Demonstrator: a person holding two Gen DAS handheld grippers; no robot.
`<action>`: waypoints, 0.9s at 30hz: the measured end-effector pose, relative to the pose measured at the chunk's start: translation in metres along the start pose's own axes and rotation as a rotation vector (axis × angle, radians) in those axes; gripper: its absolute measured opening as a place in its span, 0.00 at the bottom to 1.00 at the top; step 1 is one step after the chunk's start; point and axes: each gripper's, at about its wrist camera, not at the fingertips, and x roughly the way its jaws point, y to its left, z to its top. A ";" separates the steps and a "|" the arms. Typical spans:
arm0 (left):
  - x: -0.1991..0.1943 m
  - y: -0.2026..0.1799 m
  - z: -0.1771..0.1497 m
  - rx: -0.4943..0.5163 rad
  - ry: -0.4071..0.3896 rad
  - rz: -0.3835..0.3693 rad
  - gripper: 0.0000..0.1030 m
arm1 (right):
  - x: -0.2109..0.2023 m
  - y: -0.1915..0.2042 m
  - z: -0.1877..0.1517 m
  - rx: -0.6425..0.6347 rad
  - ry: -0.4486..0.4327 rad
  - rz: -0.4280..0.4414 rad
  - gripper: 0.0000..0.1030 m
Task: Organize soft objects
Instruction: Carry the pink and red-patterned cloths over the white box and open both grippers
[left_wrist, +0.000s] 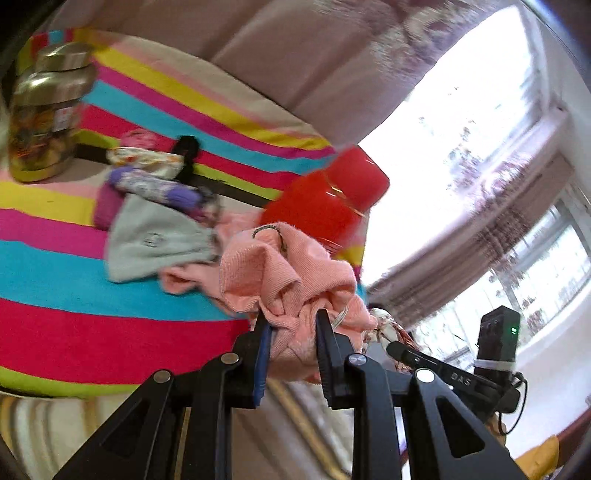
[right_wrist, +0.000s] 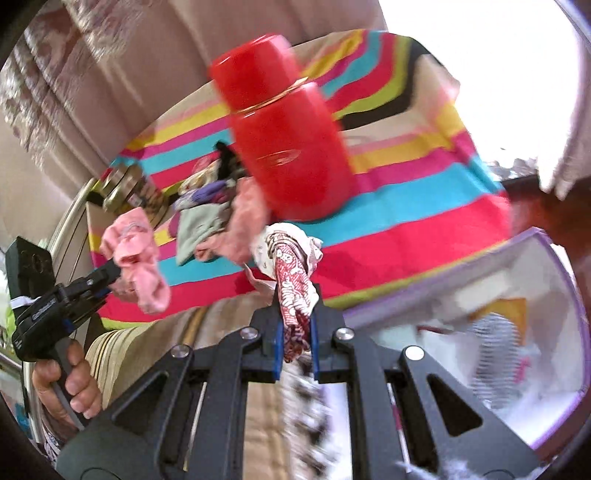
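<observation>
L gripper (left_wrist: 293, 325) clamped on a bunched pink cloth (left_wrist: 284, 273), held up off the striped sheet (left_wrist: 74, 317); cloth fills the gap btwn the jaws, folds spill over the tips. Same grip seen from R cam: pink cloth hangs from L gripper at left, a hand (right_wrist: 62, 384) around its handle.

R gripper (right_wrist: 297, 325) nearly closed, pinching a red/white patterned cloth (right_wrist: 293, 280) btwn the blue pads, top of it puffs out above the tips.

On sheet: grey cloth (left_wrist: 155, 240) w/ more small clothes piled behind it – purple roll (left_wrist: 155, 186), floral piece (left_wrist: 144, 157). Red flask (right_wrist: 291, 147) stands just beside the pile. Gold-lidded jar (left_wrist: 48, 110) at far left edge. White bin w/ purple rim (right_wrist: 443, 273) sits lower right in R cam, striped item inside, blurred.
</observation>
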 end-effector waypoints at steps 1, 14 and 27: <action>0.003 -0.011 -0.004 0.016 0.012 -0.015 0.23 | -0.008 -0.008 -0.002 0.010 -0.006 -0.012 0.13; 0.060 -0.132 -0.075 0.255 0.270 -0.126 0.23 | -0.066 -0.088 -0.050 0.111 -0.010 -0.108 0.13; 0.102 -0.184 -0.142 0.427 0.525 -0.025 0.42 | -0.081 -0.137 -0.104 0.198 0.019 -0.094 0.13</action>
